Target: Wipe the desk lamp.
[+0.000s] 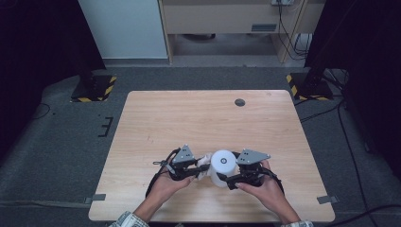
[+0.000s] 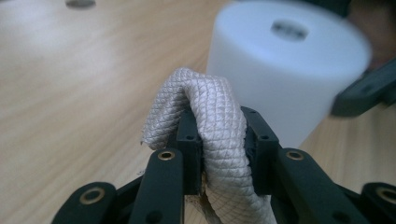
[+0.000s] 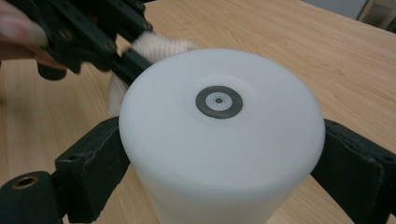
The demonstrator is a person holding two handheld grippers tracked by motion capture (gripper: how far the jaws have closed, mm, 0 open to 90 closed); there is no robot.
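A white cylinder [image 1: 222, 163] with a small grey disc in its top stands upright near the table's front edge. My right gripper [image 1: 222, 176] is shut on it, one black jaw pressed on each side [image 3: 222, 156] of the cylinder [image 3: 219, 140]. My left gripper [image 1: 201, 171] is shut on a bunched beige quilted cloth [image 1: 204, 162], which bulges up between its jaws [image 2: 222, 135]. The cloth [image 2: 210, 112] sits right beside the cylinder [image 2: 280, 70] on its left; whether they touch I cannot tell. The left gripper [image 3: 126, 58] and cloth [image 3: 159, 44] appear behind the cylinder.
The wooden table [image 1: 189, 113] has a round grey grommet [image 1: 239, 102] near its far edge. Two stand bases with yellow-black stripes [image 1: 93, 88] [image 1: 307, 86] sit on the floor beyond the far corners. Grey tape tabs [image 1: 97, 197] [image 1: 326, 199] mark the front corners.
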